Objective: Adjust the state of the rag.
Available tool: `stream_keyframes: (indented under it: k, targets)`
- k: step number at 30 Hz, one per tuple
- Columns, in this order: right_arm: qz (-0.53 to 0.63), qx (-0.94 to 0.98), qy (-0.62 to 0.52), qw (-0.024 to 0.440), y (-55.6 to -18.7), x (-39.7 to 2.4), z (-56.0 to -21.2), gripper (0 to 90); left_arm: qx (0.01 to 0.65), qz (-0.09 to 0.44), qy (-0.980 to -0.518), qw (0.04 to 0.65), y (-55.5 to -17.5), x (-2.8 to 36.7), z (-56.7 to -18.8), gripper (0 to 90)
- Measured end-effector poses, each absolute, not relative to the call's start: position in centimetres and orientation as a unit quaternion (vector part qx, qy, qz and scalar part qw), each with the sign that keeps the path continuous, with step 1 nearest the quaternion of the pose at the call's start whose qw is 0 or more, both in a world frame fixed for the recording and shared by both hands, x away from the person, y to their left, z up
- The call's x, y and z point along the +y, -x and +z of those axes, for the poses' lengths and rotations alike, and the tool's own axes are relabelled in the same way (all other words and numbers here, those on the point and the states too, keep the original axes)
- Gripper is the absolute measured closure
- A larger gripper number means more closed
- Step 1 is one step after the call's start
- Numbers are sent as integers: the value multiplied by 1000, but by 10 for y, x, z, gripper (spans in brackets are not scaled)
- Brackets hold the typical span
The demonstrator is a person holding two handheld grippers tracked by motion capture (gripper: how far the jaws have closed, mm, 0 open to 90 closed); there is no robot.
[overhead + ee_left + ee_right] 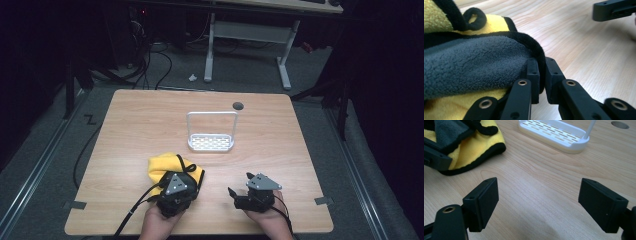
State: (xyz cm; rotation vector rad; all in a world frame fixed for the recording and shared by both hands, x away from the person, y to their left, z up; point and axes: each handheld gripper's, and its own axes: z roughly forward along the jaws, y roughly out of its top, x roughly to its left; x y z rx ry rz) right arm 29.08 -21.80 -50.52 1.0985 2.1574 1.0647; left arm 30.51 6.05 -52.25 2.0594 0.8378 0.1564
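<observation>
High view: my left gripper (pixel 176 186) pinches the black-trimmed edge of the yellow-and-grey fleece cloth (pixel 165 167), bunched at seven o'clock on the wooden table (pixel 130 135). My right gripper (pixel 239 191), at five o'clock, holds its jaws wide over bare wood. A white slotted plastic rack (pixel 211 142) stands mid-table.

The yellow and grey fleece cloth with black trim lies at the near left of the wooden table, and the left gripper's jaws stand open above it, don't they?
Not quite: the left gripper is shut on the black-trimmed edge of the yellow and grey fleece cloth, as the left gripper view shows. The cloth does lie at the near left of the wooden table.
</observation>
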Motion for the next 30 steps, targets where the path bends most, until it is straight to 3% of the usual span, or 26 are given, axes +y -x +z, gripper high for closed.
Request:
stream_keyframes:
  k: [7,14,21,30]
  targets:
    - [395,790,-406,235,-292,-216,-504,185,315,37,-836,448,-305,37,-524,825]
    - [401,796,-389,232,-288,-205,-501,188,295,51,-841,450,-285,51,-516,571]
    - [414,808,-361,215,-284,-182,-499,188,321,97,-833,440,-275,89,-515,533]
    - [421,824,-332,184,-287,-149,-501,276,340,126,-826,431,-286,84,-524,512]
